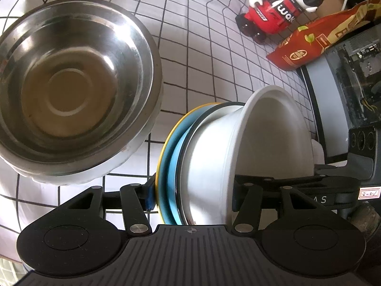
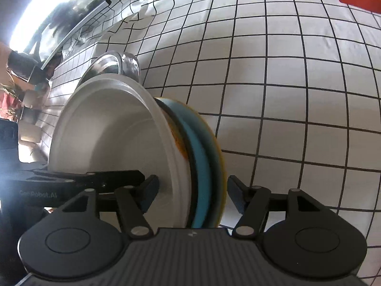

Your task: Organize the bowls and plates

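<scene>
Steel bowl left rim cut off; plate stack blurred.

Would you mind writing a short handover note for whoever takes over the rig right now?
Left gripper: clamped on the stack, held on edge: white bowl against a blue plate and a yellow plate.
Right gripper: open, straddling the same stack, its right pad clear of it.
Steel bowl: upright on the checked cloth, apart.
Done: plates and white bowl gathered.
Left: set the stack down; steel bowl not yet sorted.
</scene>
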Demonstrator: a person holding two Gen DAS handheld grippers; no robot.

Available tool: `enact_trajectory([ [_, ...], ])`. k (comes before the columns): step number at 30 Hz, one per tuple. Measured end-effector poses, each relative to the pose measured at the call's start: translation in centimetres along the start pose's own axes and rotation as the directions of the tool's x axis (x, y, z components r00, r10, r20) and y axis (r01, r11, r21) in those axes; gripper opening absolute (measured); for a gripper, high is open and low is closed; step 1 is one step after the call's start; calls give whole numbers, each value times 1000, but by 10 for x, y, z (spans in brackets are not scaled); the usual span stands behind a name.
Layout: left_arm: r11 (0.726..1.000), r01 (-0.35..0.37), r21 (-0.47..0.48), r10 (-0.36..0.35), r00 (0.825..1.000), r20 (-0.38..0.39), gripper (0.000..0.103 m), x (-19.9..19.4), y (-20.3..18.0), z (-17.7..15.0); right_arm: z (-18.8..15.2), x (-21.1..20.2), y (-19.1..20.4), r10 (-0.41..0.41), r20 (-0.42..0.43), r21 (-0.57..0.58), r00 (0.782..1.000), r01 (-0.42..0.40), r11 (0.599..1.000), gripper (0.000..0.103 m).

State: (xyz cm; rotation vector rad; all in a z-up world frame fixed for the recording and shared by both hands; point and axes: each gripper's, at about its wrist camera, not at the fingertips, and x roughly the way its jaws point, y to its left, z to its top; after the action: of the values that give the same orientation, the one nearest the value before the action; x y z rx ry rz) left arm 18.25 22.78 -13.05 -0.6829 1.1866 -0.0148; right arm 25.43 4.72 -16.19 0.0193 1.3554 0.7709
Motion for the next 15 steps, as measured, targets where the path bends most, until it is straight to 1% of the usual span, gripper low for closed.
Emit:
enact_trajectory([
  [4, 1000, -3, 9, 3, 1000, -3, 60, 1, 0, 0, 1, 1, -4, 22, -17, 32, 1000, -22, 999, 64],
  [9, 1000, -6, 13, 6, 1000, -6, 62, 2, -2, 0, 1, 0, -1, 18, -17, 33, 1000, -17, 999, 64],
  [12, 1000, -12, 15, 12, 1000, -4, 62, 3, -3, -1, 0, 0, 1, 21, -23, 35, 1000, -20, 999, 61],
  [14, 1000, -12, 11, 12, 1000, -6, 62, 3, -3, -1, 0, 0, 0, 36, -27, 47, 999, -35, 998, 56],
  [15, 1000, -11, 10, 11, 1000, -7, 62, 3, -3, -1, 1, 0, 0, 38, -29, 48, 999, -37, 998, 56],
])
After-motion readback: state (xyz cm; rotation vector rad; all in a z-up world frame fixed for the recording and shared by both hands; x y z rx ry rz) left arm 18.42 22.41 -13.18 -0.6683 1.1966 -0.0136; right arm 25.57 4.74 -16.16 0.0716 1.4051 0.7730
